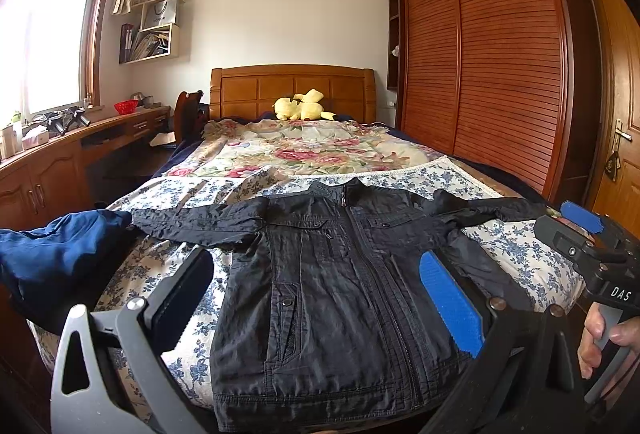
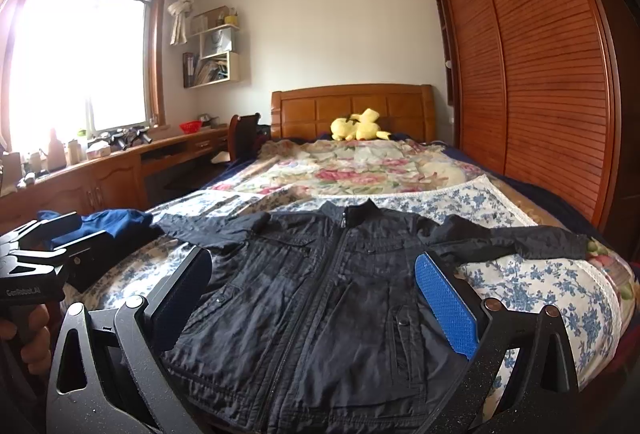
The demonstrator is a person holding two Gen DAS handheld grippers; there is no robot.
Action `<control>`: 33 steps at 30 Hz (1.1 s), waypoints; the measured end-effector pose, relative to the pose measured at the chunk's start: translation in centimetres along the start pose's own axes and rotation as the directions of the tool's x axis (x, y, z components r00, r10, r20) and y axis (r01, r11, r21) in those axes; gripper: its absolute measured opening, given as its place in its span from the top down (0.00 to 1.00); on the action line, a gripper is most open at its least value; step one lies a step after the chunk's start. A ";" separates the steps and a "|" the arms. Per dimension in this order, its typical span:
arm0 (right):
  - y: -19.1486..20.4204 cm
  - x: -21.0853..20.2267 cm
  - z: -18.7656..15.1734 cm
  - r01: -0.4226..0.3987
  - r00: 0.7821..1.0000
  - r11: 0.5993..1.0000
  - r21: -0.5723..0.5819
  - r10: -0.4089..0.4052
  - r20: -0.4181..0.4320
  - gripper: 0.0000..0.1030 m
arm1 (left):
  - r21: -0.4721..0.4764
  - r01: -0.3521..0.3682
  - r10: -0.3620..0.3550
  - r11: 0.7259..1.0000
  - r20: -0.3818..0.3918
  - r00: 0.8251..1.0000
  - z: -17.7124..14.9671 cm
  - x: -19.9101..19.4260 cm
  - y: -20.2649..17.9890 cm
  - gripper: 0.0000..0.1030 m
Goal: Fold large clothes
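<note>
Left gripper [image 1: 316, 298] and right gripper [image 2: 316, 298] hovered wide open over the foot of the bed [image 1: 532, 254], holding nothing. Black jacket [image 1: 336, 286] lay flat, front up, zipped, sleeves spread, hem at the near edge. Blue garment [image 1: 60, 254] bunched just beside the left sleeve. Floral quilt [image 1: 304, 149] and yellow plush [image 1: 302, 105] farther back. Desk [image 1: 72, 149] stood left, wardrobe [image 1: 492, 53] right.

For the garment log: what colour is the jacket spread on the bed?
Black jacket, zipped shut; clearest in the left wrist view.
</note>
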State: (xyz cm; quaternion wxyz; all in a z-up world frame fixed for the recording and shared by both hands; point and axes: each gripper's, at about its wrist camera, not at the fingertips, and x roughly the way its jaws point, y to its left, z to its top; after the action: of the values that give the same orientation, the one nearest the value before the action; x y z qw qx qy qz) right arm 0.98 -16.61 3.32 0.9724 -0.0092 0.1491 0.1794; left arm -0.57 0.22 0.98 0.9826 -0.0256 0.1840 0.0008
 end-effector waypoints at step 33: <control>0.3 0.0 0.0 -0.005 1.000 1.000 0.005 0.005 -0.001 0.00 | 0.003 0.016 -0.016 1.000 0.001 1.000 -0.5 0.0 0.0 0.00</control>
State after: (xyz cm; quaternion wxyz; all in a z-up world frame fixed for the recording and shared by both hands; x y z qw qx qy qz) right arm 0.87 -16.38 3.35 0.9719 -0.0064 0.1500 0.1815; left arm -0.76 0.22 0.50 0.9827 -0.0254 0.1831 -0.0074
